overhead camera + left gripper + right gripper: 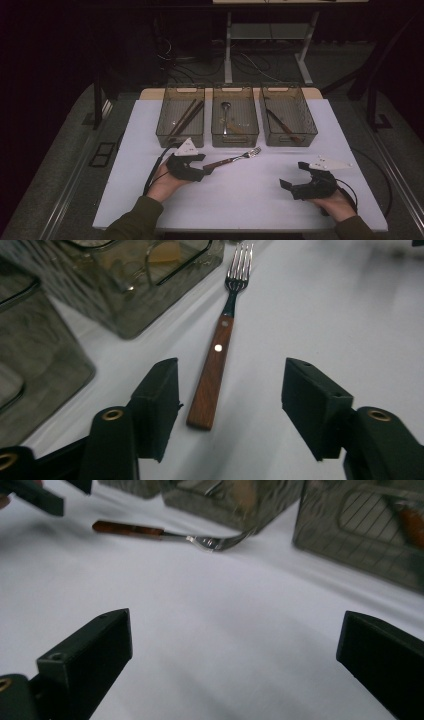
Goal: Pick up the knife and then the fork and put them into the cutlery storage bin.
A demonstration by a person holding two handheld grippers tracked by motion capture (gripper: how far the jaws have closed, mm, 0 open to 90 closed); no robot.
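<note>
A fork [232, 159] with a brown wooden handle lies on the white table top, tines toward the bins. In the left gripper view the fork [215, 371] points away from me, and its handle end lies between the jaws near the left one, with neither pad touching it. My left gripper [205, 164] [232, 372] stands open around that handle end. My right gripper [293, 175] [235, 630] hovers wide open over bare table at the front right, holding nothing. From the right gripper view the fork [165, 531] lies farther off, with the left gripper [40, 495] at the top left.
Three translucent bins stand in a row behind the fork. The left bin [180, 140] holds chopsticks, the middle bin [235, 139] a spoon, the right bin [292, 139] a wooden-handled utensil. The white table top [250, 200] ends close to the person's forearms.
</note>
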